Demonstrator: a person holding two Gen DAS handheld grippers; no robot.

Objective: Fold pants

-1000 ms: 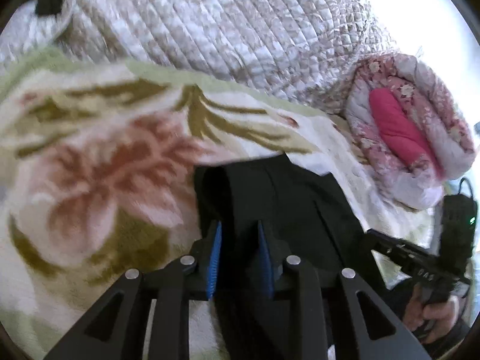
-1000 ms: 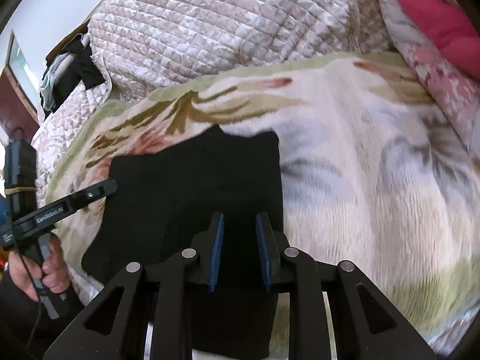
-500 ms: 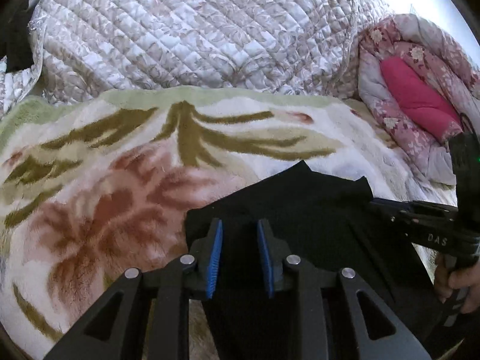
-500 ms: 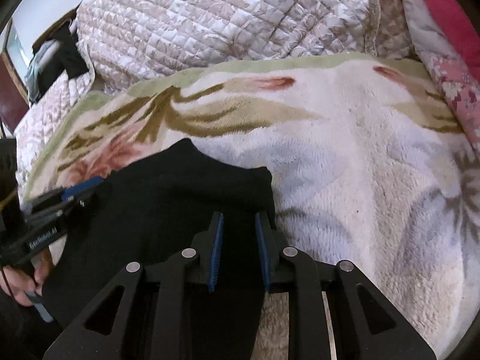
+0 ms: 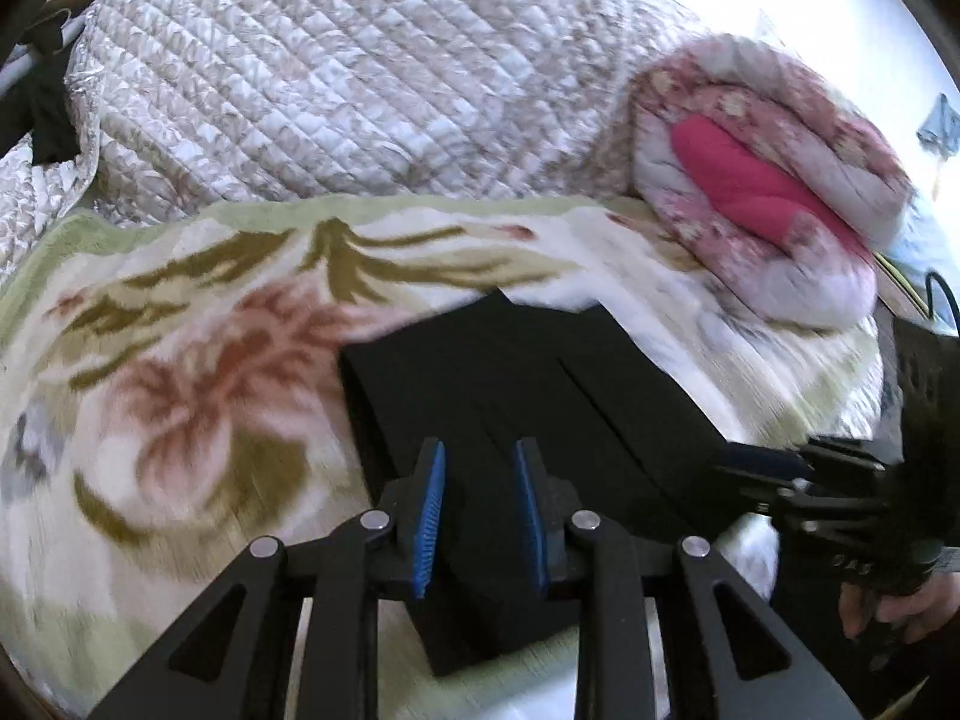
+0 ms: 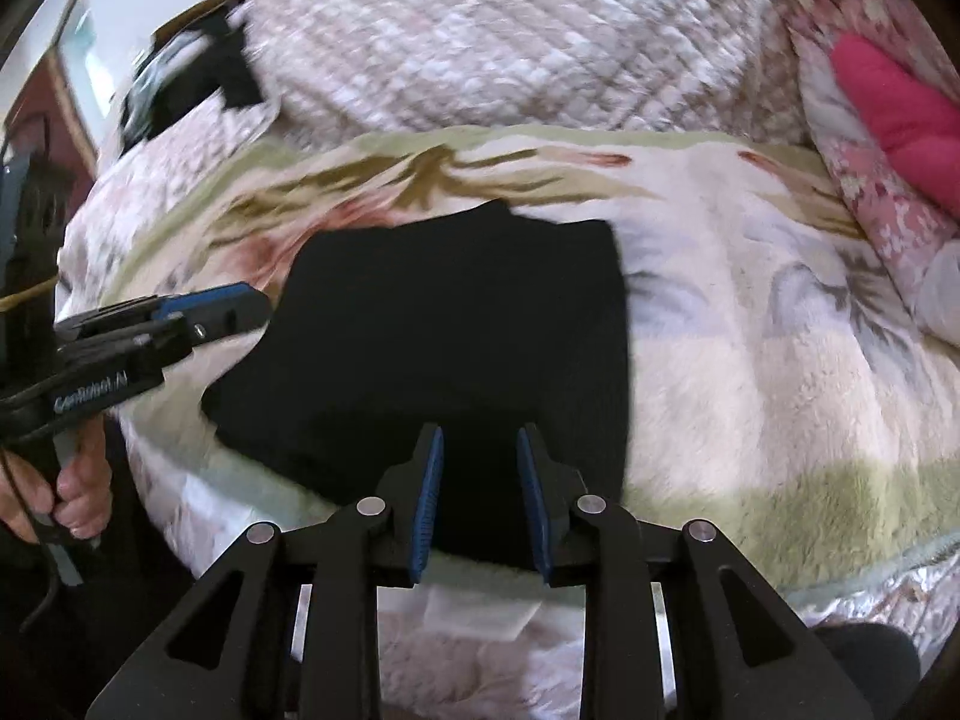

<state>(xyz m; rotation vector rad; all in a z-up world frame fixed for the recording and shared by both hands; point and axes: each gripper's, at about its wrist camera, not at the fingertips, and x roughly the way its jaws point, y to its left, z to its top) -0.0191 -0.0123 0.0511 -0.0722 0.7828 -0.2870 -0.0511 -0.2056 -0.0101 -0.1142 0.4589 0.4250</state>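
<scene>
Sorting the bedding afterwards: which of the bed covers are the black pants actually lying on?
The fleece floral blanket with green leaves; the black pants rest on it. The quilted cover and pink comforter lie behind, untouched.

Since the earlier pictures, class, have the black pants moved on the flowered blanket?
Yes. The pants now lie folded further up the blanket, their far edge nearer its green border; the right claw stands open.

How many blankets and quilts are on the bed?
3. The floral fleece blanket lies spread under the black pants. The quilted beige bedspread is heaped behind it. The rolled pink floral quilt sits at the far right. More may be hidden.
</scene>
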